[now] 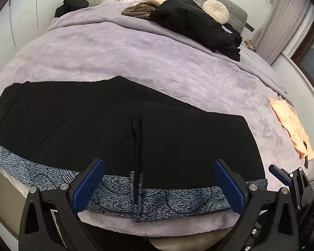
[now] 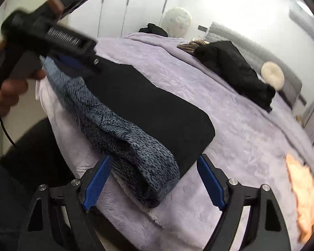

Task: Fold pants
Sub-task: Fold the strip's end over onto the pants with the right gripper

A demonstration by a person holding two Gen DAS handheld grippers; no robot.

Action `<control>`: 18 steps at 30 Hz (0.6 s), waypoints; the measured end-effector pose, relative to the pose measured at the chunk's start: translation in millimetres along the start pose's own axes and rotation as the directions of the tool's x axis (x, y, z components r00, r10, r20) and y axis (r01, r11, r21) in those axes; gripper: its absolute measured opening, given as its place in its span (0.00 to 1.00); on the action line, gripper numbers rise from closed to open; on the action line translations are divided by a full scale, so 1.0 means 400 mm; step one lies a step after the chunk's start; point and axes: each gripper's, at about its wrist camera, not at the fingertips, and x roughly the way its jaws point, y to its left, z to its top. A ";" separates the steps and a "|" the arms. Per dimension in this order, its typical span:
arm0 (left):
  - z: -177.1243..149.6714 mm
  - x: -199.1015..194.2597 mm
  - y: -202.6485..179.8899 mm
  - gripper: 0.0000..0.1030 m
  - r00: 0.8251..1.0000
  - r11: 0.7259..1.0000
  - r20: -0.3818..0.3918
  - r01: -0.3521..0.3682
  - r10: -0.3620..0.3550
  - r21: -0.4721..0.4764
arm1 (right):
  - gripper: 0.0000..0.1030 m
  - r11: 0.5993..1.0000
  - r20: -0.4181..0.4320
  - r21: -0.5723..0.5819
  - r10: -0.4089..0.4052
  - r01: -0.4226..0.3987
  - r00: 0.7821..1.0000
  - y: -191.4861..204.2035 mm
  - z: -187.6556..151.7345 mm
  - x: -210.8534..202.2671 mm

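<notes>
Pants [image 1: 119,129] lie flat at bed [image 1: 136,52] edge, long axis left-right. Left gripper [image 1: 159,179] agape over patterned band; right gripper [image 2: 152,179] nearer right end, agape, straddling it, holding nothing.

In the right wrist view the left gripper [image 2: 52,39] at ten o'clock is motion-blurred; the peach garment [image 2: 303,192] at four o'clock is smeared and edge-cut.

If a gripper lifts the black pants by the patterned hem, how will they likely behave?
The black pants will probably flop and hang, since they lie flat and follow the bed. The patterned hem bunches into soft folds, so it should pinch easily. The stacked layers may slide apart on lifting.
</notes>
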 end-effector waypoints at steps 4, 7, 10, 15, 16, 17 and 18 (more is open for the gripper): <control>0.003 0.002 0.019 1.00 1.000 0.999 0.004 -0.029 0.029 -0.026 | 0.80 0.971 -0.040 0.156 0.191 -0.183 0.981 0.000 0.035 0.088; 0.009 -0.024 0.024 1.00 1.000 0.999 0.024 -0.015 0.015 -0.034 | 0.84 0.964 -0.079 0.166 0.222 -0.207 0.972 -0.004 0.042 0.096; 0.011 -0.035 0.008 1.00 0.999 1.000 0.034 -0.018 0.018 0.001 | 0.84 0.930 -0.026 0.217 0.310 -0.297 0.950 -0.060 0.021 0.037; 0.030 -0.022 -0.072 1.00 0.998 0.994 0.056 -0.002 -0.004 0.106 | 0.86 0.873 0.047 0.308 0.383 -0.378 0.923 -0.154 -0.023 -0.041; 0.037 -0.021 -0.090 1.00 0.997 0.991 0.073 -0.013 0.003 0.135 | 0.86 0.866 0.058 0.324 0.383 -0.380 0.922 -0.164 -0.024 -0.047; 0.045 -0.017 -0.107 1.00 0.996 0.987 0.083 -0.031 0.018 0.156 | 0.86 0.853 0.072 0.343 0.394 -0.394 0.916 -0.173 -0.020 -0.043; 0.057 -0.011 -0.122 1.00 0.995 0.984 0.091 -0.051 0.036 0.170 | 0.86 0.833 0.092 0.364 0.412 -0.416 0.907 -0.180 -0.014 -0.043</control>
